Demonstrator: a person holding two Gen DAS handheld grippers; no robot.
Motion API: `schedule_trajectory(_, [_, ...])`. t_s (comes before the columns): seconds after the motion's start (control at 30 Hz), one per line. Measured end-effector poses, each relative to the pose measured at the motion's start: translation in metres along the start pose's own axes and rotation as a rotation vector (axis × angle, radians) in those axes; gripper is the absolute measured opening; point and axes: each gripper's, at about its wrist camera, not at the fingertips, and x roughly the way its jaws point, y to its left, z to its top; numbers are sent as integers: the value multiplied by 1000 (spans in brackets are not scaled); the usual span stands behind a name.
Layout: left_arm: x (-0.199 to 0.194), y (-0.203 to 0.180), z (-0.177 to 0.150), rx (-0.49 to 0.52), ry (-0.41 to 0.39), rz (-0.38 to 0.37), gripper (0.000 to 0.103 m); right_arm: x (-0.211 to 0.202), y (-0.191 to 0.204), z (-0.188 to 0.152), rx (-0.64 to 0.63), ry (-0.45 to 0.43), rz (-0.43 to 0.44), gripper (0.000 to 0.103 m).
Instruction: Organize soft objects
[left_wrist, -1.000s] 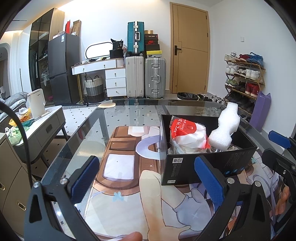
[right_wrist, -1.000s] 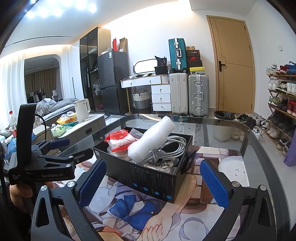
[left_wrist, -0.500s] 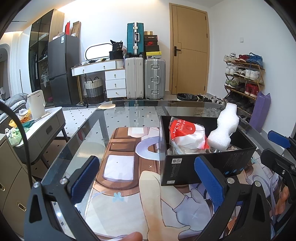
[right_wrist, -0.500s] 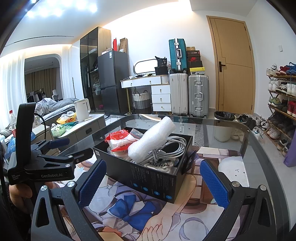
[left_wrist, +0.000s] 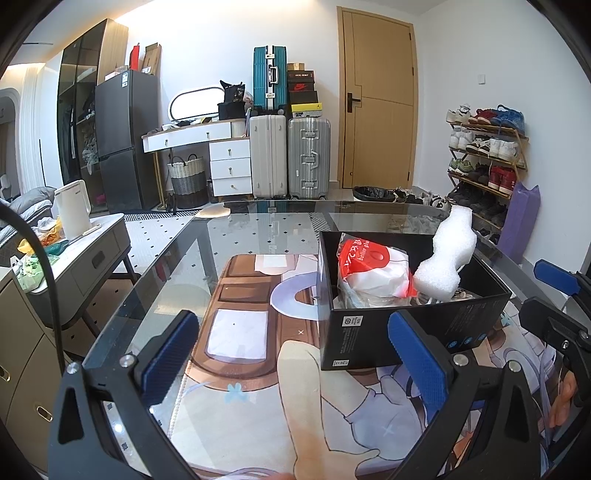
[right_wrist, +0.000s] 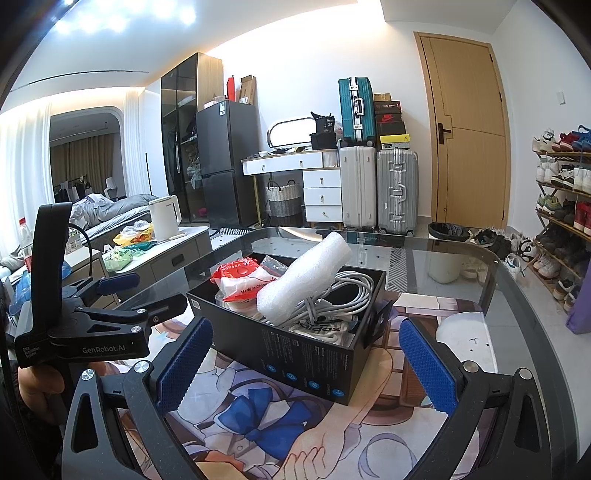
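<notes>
In the left wrist view, the left gripper (left_wrist: 295, 363) hangs over the printed mat (left_wrist: 236, 369), jaws wide apart and holding nothing. The black box (left_wrist: 413, 328) sits on the mat at about two o'clock, with a red-and-white bag (left_wrist: 373, 273) and a white foam roll (left_wrist: 445, 258) poking out. In the right wrist view, the right gripper (right_wrist: 299, 363) also stands apart and empty, the box at twelve o'clock just ahead; a coiled white cable (right_wrist: 343, 295) lies inside beside the foam. The left gripper shows at nine o'clock.
</notes>
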Motion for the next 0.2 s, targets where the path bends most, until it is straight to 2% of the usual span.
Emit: schedule_trajectory(0.2, [-2,1,7,4,-5,-18,103,2,1,2,-1,11,4,102])
